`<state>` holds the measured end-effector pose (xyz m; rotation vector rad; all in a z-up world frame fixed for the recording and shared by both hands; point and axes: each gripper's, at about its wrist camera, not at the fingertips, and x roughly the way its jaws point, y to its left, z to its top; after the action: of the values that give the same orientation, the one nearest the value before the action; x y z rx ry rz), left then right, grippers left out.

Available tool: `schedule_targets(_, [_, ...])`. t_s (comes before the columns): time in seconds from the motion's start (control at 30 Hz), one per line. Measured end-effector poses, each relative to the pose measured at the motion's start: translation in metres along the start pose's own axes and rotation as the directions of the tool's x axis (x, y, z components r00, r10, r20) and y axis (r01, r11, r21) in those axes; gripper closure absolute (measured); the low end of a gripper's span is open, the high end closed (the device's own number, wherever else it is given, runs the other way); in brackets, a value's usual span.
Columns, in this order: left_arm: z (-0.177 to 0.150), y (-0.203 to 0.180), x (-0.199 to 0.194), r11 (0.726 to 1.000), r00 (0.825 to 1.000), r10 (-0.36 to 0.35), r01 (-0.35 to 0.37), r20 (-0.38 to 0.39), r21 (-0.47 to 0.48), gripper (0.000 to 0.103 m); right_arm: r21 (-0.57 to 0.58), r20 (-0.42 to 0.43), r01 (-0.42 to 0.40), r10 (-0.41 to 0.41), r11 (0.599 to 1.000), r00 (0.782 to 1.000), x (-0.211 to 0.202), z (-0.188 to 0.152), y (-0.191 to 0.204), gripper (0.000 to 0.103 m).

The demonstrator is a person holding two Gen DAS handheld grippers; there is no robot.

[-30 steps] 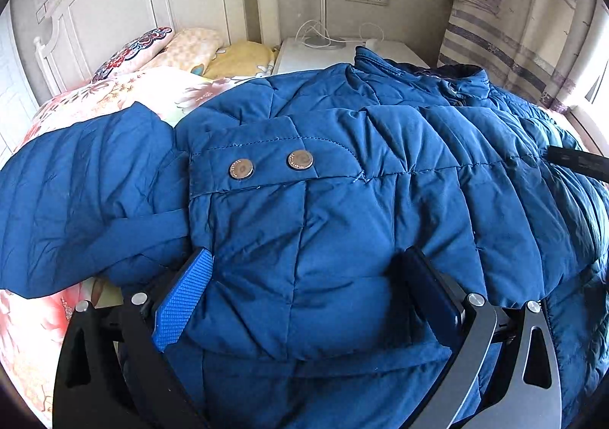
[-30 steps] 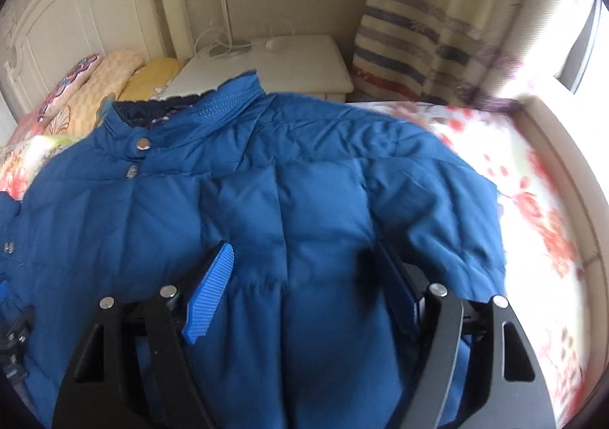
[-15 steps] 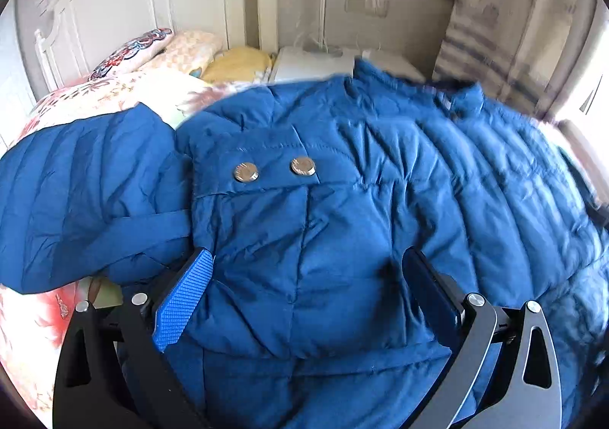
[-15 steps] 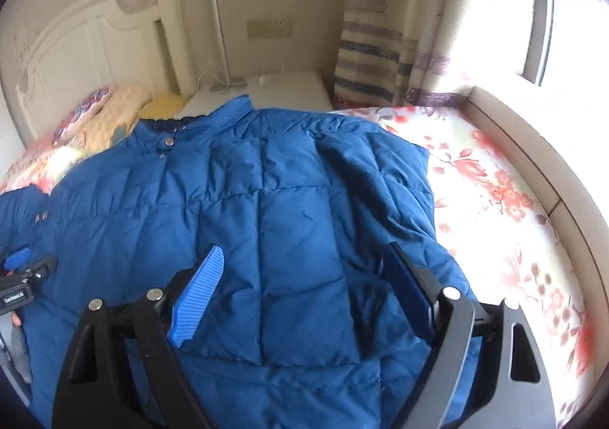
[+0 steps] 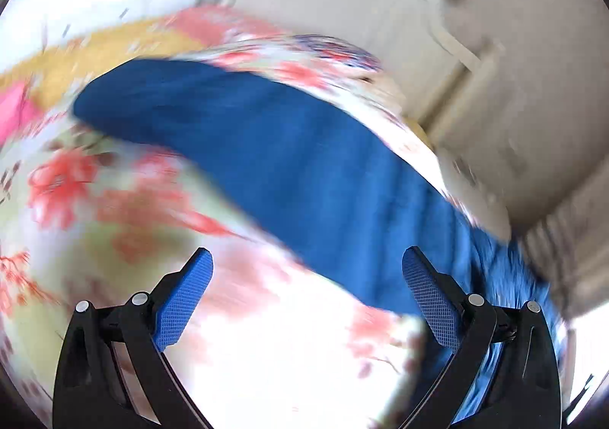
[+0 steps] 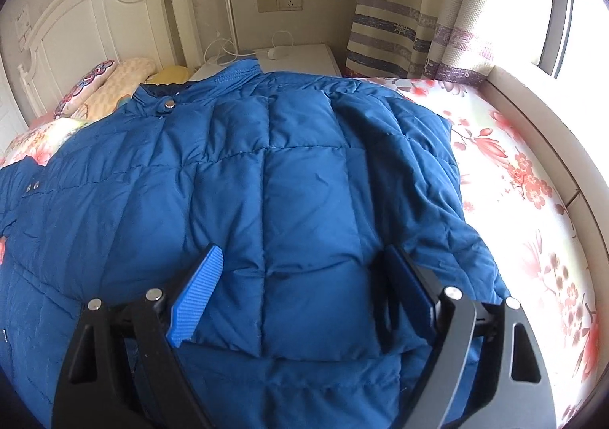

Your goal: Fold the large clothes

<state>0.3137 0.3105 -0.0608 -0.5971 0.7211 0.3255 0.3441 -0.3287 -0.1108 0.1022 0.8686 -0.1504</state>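
My left hand-held gripper (image 5: 306, 269): jaws wide apart, nothing btwn them, view blurred. My right hand-held gripper (image 6: 300, 269): angled down, jaws spread wide, pads not pinching anything.

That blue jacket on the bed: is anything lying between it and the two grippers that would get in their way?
Nothing visible does. The right gripper, open, hangs directly over the blue jacket; the left gripper, open, has only floral bedsheet before the sleeve.

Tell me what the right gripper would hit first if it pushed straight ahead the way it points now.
Most likely the blue quilted jacket. The right gripper is open and angled down over the jacket's padded front panel, which fills the space between and ahead of its fingers. How much gap remains above the fabric is hard to judge from this view.
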Motion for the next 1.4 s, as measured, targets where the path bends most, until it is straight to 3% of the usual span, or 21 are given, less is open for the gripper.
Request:
schedule_targets(0.13, [0.042,0.064,0.013,0.979,1.0,-0.014,0.012,-0.008,-0.202,0.005,-0.002,0.006,-0.013,0.013,1.0,1.0,-0.001,-0.001,0.0,0.017])
schedule_targets(0.23, [0.067,0.099,0.025,0.941,0.997,-0.073,0.071,0.008,-0.33,0.009,0.0,0.009,-0.023,0.023,1.0,1.0,-0.002,-0.001,-0.001,0.017])
schedule_targets(0.3, [0.08,0.103,0.031,0.937,0.999,-0.038,0.037,0.003,-0.348,0.065,0.003,0.01,-0.029,0.029,1.0,1.0,-0.002,-0.001,-0.002,0.017])
schedule_targets(0.33, [0.086,0.1,0.034,0.938,0.999,-0.034,0.03,-0.004,-0.345,0.07,0.005,0.011,-0.032,0.032,0.999,0.999,-0.002,-0.001,-0.002,0.017])
schedule_targets(0.4, [0.09,0.084,0.023,0.951,0.998,-0.026,0.04,0.048,-0.307,0.083,0.006,0.014,-0.036,0.036,0.999,0.999,-0.002,-0.001,-0.002,0.017])
schedule_targets(0.47, [0.091,0.051,-0.001,0.978,0.99,-0.006,0.035,0.138,-0.207,0.085,0.012,0.02,-0.044,0.044,0.999,0.999,-0.003,0.0,-0.003,0.017])
schedule_targets(0.53, [0.085,-0.006,-0.032,0.997,0.97,-0.044,0.057,0.239,-0.049,0.086,0.022,0.029,-0.053,0.053,0.998,0.998,-0.004,0.0,-0.005,0.017])
schedule_targets(0.6, [0.072,-0.061,-0.051,0.99,0.951,-0.112,0.082,0.288,0.116,0.086,0.036,0.039,-0.064,0.062,0.997,0.997,-0.006,-0.001,-0.008,0.017])
schedule_targets(0.67, [0.045,-0.129,-0.069,0.942,0.93,-0.211,0.113,0.299,0.315,0.086,0.056,0.051,-0.069,0.066,0.996,0.997,-0.008,-0.001,-0.011,0.017])
schedule_targets(0.77, [-0.022,-0.231,-0.075,0.799,0.922,-0.326,0.149,0.211,0.582,0.085,0.088,0.073,-0.082,0.076,0.993,0.994,-0.012,-0.002,-0.016,0.017])
schedule_targets(0.83, [-0.082,-0.288,-0.057,0.672,0.931,-0.355,0.191,0.085,0.715,0.085,0.108,0.083,-0.099,0.091,0.989,0.992,-0.013,-0.002,-0.02,0.017])
schedule_targets(0.93, [-0.156,-0.327,-0.019,0.551,0.955,-0.293,0.216,-0.055,0.806,0.08,0.13,0.093,-0.117,0.106,0.985,0.99,-0.014,-0.003,-0.025,0.017])
schedule_targets(1.0, [-0.207,-0.335,0.017,0.472,0.968,-0.195,0.235,-0.16,0.849,0.074,0.136,0.098,-0.125,0.112,0.983,0.989,-0.015,-0.004,-0.027,0.017])
schedule_targets(1.03, [-0.223,-0.334,0.031,0.445,0.973,-0.154,0.222,-0.17,0.868,0.074,0.138,0.099,-0.127,0.114,0.982,0.989,-0.015,-0.004,-0.027,0.017])
schedule_targets(1.1, [-0.25,-0.327,0.038,0.372,0.987,-0.13,0.137,-0.095,0.918,0.068,0.138,0.1,-0.129,0.115,0.982,0.988,-0.015,-0.004,-0.026,0.017])
schedule_targets(1.13, [-0.253,-0.326,0.035,0.356,0.988,-0.129,0.125,-0.083,0.926,0.065,0.137,0.1,-0.129,0.116,0.982,0.988,-0.016,-0.004,-0.027,0.017])
schedule_targets(1.17, [-0.252,-0.324,0.03,0.344,0.988,-0.13,0.122,-0.081,0.931,0.052,0.137,0.102,-0.13,0.117,0.982,0.988,-0.016,-0.004,-0.027,0.017])
schedule_targets(1.23, [-0.241,-0.316,0.008,0.347,0.981,-0.175,0.143,-0.086,0.927,0.03,0.139,0.103,-0.134,0.12,0.981,0.987,-0.016,-0.004,-0.028,0.017])
schedule_targets(1.3, [-0.23,-0.305,-0.019,0.374,0.969,-0.24,0.147,-0.057,0.916,0.019,0.14,0.107,-0.137,0.122,0.981,0.987,-0.016,-0.005,-0.028,0.017])
schedule_targets(1.37, [-0.205,-0.281,-0.054,0.448,0.942,-0.335,0.154,0.006,0.881,0.006,0.141,0.108,-0.139,0.124,0.98,0.986,-0.017,-0.005,-0.029,0.017])
schedule_targets(1.4, [-0.19,-0.267,-0.063,0.518,0.937,-0.341,0.121,0.074,0.847,0.006,0.14,0.107,-0.137,0.123,0.981,0.987,-0.017,-0.005,-0.028,0.017])
